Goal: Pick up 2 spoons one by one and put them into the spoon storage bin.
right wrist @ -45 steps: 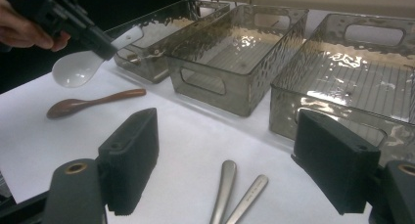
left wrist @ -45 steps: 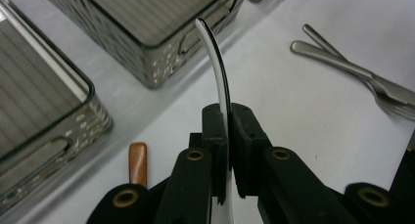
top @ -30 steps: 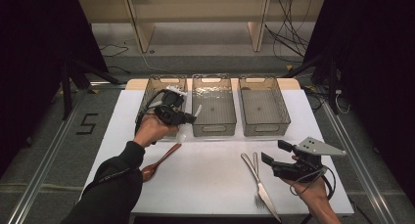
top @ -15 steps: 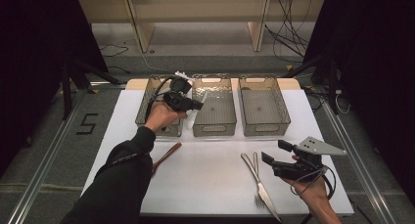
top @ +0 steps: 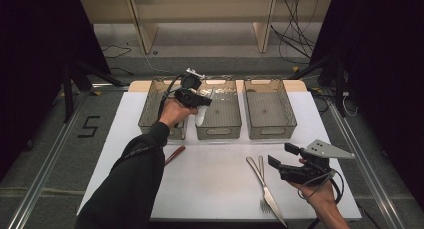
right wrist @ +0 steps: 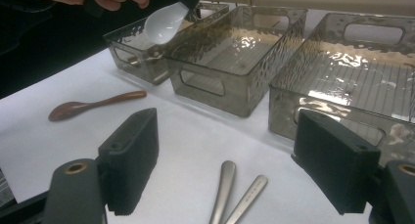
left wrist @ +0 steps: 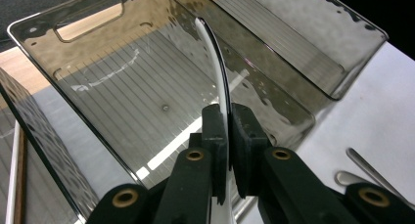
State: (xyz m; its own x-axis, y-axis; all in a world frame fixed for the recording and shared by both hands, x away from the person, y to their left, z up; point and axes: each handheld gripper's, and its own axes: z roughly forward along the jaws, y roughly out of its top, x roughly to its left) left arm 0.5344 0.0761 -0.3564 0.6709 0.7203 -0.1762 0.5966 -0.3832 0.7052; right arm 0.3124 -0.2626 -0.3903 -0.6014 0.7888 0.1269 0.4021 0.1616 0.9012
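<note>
My left gripper point(top: 202, 103) is shut on the handle of a white spoon point(top: 200, 115) and holds it in the air over the left rim of the middle clear bin point(top: 219, 132). In the left gripper view the spoon point(left wrist: 216, 57) rises edge-on from between the shut jaws of the left gripper point(left wrist: 228, 121), above the bin's ribbed floor point(left wrist: 122, 97). The right gripper view shows the spoon's bowl point(right wrist: 164, 23) hanging near that bin point(right wrist: 205, 82). My right gripper point(top: 283, 156) is open at the front right, with nothing between its jaws.
Three clear bins stand in a row at the back: left point(top: 150, 109), middle, right point(top: 270, 131). A brown wooden spoon point(top: 174, 154) lies in front of the left bin. A metal fork point(top: 263, 186) and a knife point(top: 272, 204) lie just left of my right gripper.
My left gripper has carried the white spoon away from me and to the right, from over the left bin to the middle bin's edge. The right gripper has stayed put.
</note>
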